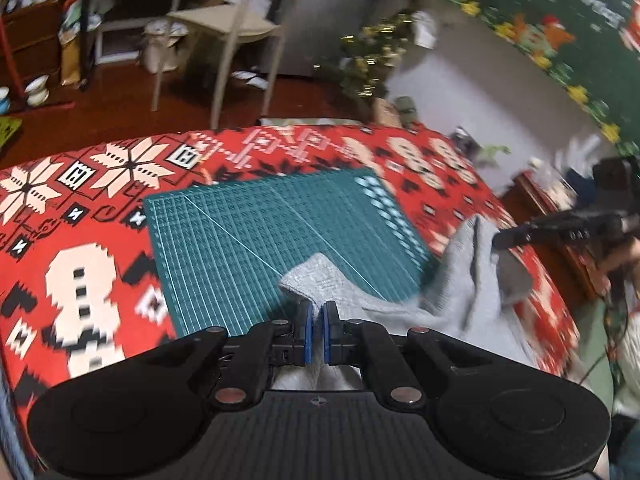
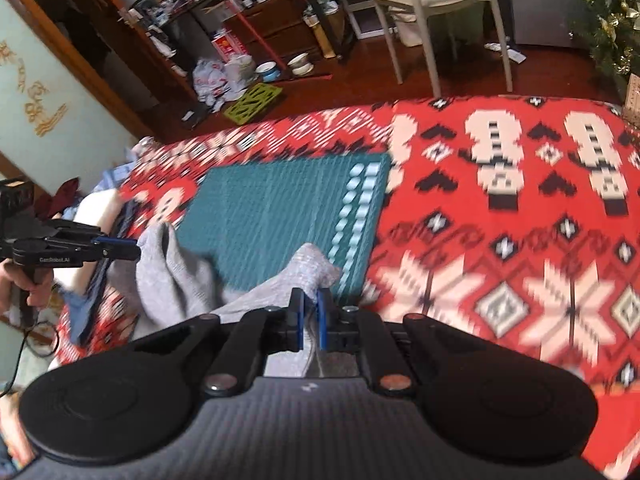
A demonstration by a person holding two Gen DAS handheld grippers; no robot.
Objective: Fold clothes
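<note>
Where right-wrist view looks: green trivet (image 2: pixel 253 103).

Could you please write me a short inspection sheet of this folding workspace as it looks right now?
Surface: red patterned cloth with a green cutting mat on it.
Job's things: one grey garment, held up over the mat's near edge.
Clutter: nothing seen on the mat besides the garment.
Grippers: left gripper and right gripper each shut on a garment corner.
Cables: a dark cable hangs below the left gripper's handle.
Surroundings: pale chair, crowded shelves, tinselled tree.
</note>
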